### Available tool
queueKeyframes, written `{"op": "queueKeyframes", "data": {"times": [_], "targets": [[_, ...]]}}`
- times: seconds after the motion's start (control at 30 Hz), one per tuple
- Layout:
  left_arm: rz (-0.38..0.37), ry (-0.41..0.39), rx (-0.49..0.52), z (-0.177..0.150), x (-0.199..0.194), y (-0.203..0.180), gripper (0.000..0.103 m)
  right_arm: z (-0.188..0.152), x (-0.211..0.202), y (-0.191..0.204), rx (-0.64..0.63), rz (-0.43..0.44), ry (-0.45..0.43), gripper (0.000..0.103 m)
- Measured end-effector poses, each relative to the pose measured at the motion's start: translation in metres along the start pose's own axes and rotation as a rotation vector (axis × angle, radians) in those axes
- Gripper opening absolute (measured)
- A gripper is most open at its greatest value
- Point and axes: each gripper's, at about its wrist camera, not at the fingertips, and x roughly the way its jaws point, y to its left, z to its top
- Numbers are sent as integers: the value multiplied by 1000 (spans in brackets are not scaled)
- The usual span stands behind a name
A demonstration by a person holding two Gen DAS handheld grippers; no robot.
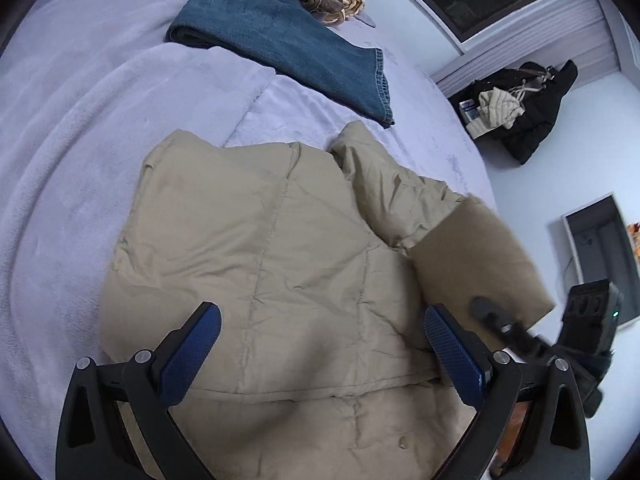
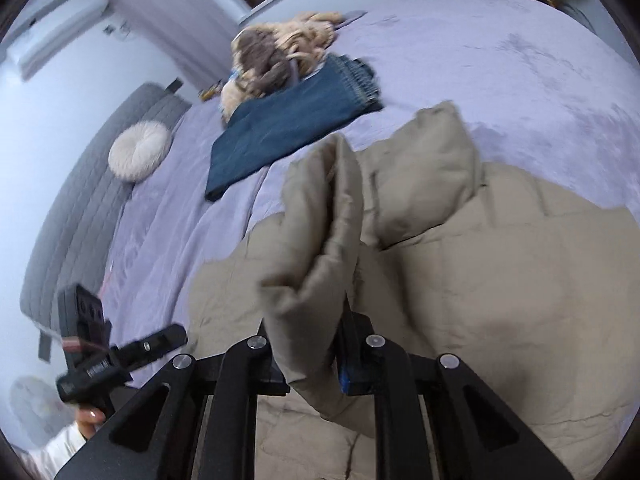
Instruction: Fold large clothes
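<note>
Jacket (image 1: pixel 280 264) on bed (image 1: pixel 80 160): right gripper (image 2: pixel 336 344) clamps raised sleeve (image 2: pixel 320 232); lay it flat across the body. Left gripper (image 1: pixel 320 352) gapes wide, empty.

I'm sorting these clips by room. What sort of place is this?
Most likely a bedroom: a bed with a grey padded headboard, a round cushion, and a tan jacket on it.

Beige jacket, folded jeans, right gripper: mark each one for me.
beige jacket (image 1: pixel 280 264), left wrist view, on the quilted back panel.
folded jeans (image 1: pixel 280 40), left wrist view, on the middle of the top layer.
right gripper (image 2: pixel 308 360), right wrist view, between the fingertips, shut on the jacket's sleeve.
</note>
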Motion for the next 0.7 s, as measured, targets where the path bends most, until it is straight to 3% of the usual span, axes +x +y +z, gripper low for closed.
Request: {"op": "queueKeyframes", "data": {"times": [0.07, 0.13, 0.2, 0.33, 0.5, 0.6, 0.7], "targets": [[-70, 15, -26, 1, 1, 1, 102, -11, 24, 28, -86, -22, 74, 24], [-119, 37, -31, 2, 5, -2, 102, -22, 42, 43, -131, -35, 136, 47], [-141, 58, -22, 2, 9, -7, 102, -32, 50, 46, -127, -13, 178, 60], [-163, 110, -9, 0, 29, -17, 102, -48, 31, 21, -56, -3, 198, 66], [-180, 156, 9, -4, 52, -29, 102, -76, -15, -64, 191, -54, 173, 67], [-106, 183, 52, -7, 73, -36, 102, -93, -42, -123, 397, -77, 124, 67], [-29, 186, 70, -9, 87, -45, 100, -102, -63, -169, 582, -37, 27, 67]]}}
